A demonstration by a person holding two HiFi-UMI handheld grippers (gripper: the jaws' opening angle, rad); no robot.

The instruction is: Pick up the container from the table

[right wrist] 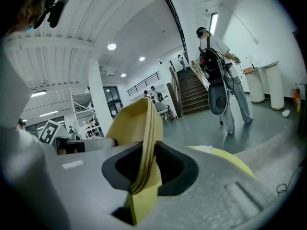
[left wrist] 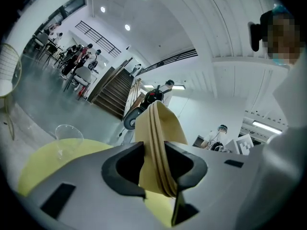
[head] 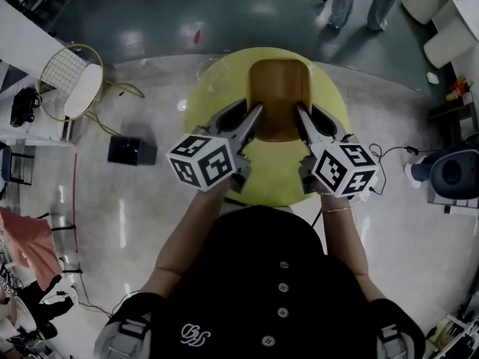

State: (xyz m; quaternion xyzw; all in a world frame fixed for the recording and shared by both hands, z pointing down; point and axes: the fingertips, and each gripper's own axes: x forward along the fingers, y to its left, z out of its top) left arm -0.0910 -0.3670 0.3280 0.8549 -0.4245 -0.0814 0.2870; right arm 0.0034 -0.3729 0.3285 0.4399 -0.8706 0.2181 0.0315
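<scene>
i have the tan container (head: 278, 99) pinched by both rims over the yellow table (head: 206, 96) — left gripper (head: 251, 122) clamps one, right gripper (head: 303, 122) the other.

The container (head: 278, 99) is over the far half of the table (head: 206, 99), between the two grippers; the left gripper (head: 253, 112) has its left wall between its jaws, the right gripper (head: 305, 114) its right wall; a cup (left wrist: 67, 136) stands at the table's far left edge; a chair (head: 71, 88) and a box (head: 132, 150) are on the floor left of the table, the box nearer; a person's legs (head: 359, 2) stand far right.
</scene>
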